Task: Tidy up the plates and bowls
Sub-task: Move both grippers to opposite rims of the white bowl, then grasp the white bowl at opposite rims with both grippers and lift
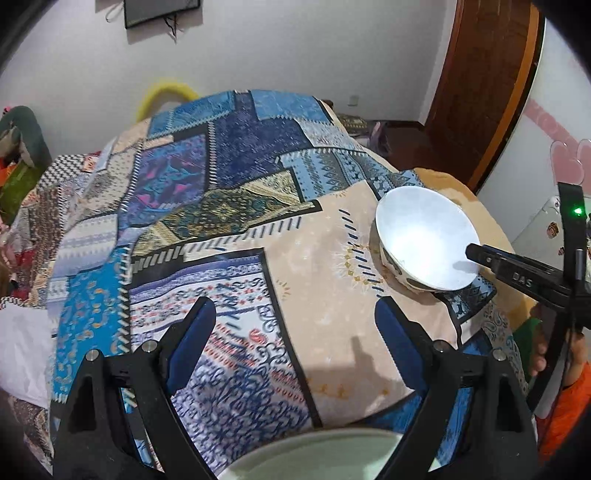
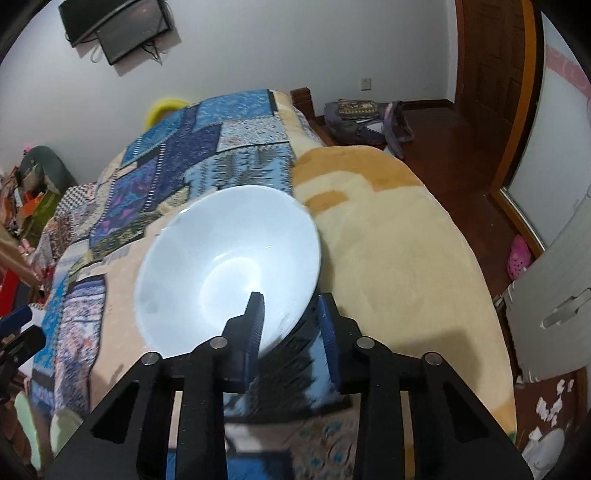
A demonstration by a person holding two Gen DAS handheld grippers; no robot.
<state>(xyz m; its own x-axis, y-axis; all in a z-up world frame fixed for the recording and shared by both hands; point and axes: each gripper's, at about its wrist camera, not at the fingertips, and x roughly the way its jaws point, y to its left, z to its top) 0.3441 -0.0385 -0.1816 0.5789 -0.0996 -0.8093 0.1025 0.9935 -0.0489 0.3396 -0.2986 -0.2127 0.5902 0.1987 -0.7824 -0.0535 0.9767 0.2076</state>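
Note:
A white bowl [image 2: 229, 266] with a dark-patterned outside sits tilted on the patchwork bedspread [image 2: 177, 155]. My right gripper [image 2: 291, 306] straddles its near rim, one finger inside and one outside; the jaws stand partly apart, and I cannot tell if they press the rim. The left wrist view shows the same bowl [image 1: 424, 236] at the right with the right gripper's finger [image 1: 491, 258] inside it. My left gripper [image 1: 295, 314] is open and empty above the bedspread [image 1: 221, 184]. A pale green-white plate [image 1: 314, 458] lies just below it at the bottom edge.
A beige fleece blanket [image 2: 399, 258] covers the bed's right side. A bag [image 2: 365, 118] lies on the wooden floor by the brown door [image 2: 491, 74]. A TV [image 2: 114, 26] hangs on the wall. Clutter [image 2: 29, 199] stands at the left.

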